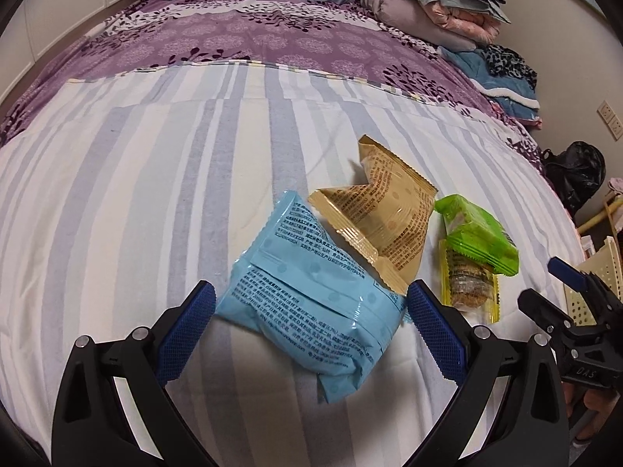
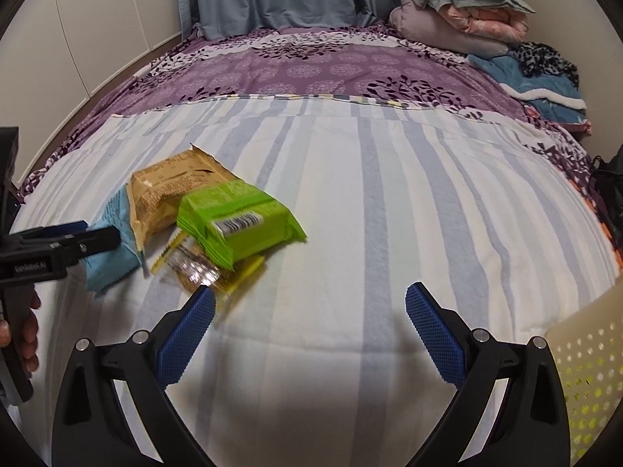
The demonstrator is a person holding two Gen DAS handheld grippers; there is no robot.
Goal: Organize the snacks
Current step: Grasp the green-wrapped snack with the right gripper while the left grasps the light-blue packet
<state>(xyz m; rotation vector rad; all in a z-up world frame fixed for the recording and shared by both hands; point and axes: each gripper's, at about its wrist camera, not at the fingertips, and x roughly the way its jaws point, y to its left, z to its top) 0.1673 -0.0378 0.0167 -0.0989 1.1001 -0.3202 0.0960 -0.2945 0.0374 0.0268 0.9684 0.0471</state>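
Striped bed sheet [image 1: 155, 194] carried four snack packets in a cluster. Left tongs [image 1: 311, 334] were spread around the blue packet [image 1: 311, 311]. Right tongs [image 2: 309, 334] were spread, empty, beside the yellow packet [image 2: 194, 268].

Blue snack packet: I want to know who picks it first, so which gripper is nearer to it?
Left. The left gripper has its open fingers on either side of the blue packet. The right gripper hangs open over bare sheet, off to the packet's right.
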